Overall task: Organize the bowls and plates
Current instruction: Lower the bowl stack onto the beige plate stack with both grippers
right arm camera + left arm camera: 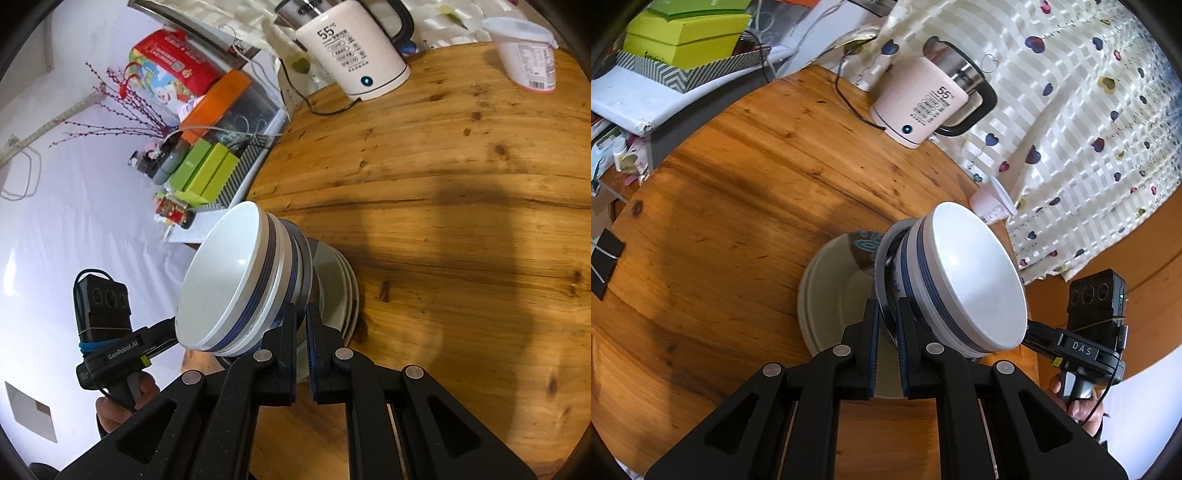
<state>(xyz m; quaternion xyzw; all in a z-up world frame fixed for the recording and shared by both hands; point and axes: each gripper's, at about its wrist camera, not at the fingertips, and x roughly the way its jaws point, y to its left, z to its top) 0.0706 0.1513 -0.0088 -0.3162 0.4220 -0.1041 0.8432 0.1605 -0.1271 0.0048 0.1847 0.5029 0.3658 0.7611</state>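
At least two bowls (975,280) are seen nested on a stack of at least two plates (827,295); exact numbers cannot be told. One kettle (351,48), one plastic cup (528,55) and two grippers are counted.

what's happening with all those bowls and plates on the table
A person is working two handheld grippers on a pile of dishes on the round wooden table. A stack of nested white bowls with blue bands sits on a stack of plates. The left gripper and the right gripper each pinch a dish rim from opposite sides of the pile. Whether the pile is lifted cannot be told. An electric kettle stands farther back.
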